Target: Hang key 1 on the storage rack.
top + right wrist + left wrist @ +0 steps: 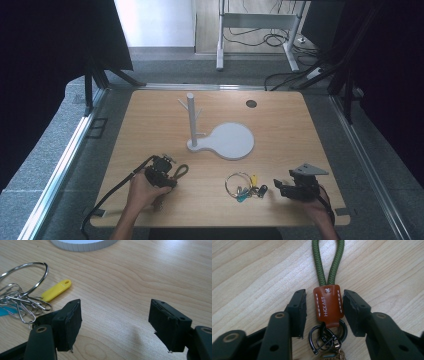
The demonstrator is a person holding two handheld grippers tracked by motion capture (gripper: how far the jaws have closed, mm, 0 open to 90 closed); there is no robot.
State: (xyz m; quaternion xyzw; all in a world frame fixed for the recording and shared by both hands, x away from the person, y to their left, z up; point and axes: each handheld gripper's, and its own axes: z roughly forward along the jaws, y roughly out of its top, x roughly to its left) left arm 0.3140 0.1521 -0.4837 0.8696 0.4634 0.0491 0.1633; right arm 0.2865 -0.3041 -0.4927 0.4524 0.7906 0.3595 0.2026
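Observation:
A keychain lies on the wooden table: a green cord loop (329,262) sewn into a brown leather tab (328,305), with dark metal rings (324,337) below it. My left gripper (324,312) (167,172) stands open, its jaws on either side of the leather tab with a small gap on each side. The cord loop (181,171) pokes out past the gripper in the high view. My right gripper (115,322) (280,186) is open over bare wood. Just left of it lies a big wire key ring (25,277) (239,181) with a yellow tag (56,290) and several clips.
A white stand (191,120) with short pegs rises from a flat round white base (232,141) at the table's middle. A dark round hole (251,103) sits near the far edge. Metal rails run along both sides of the table.

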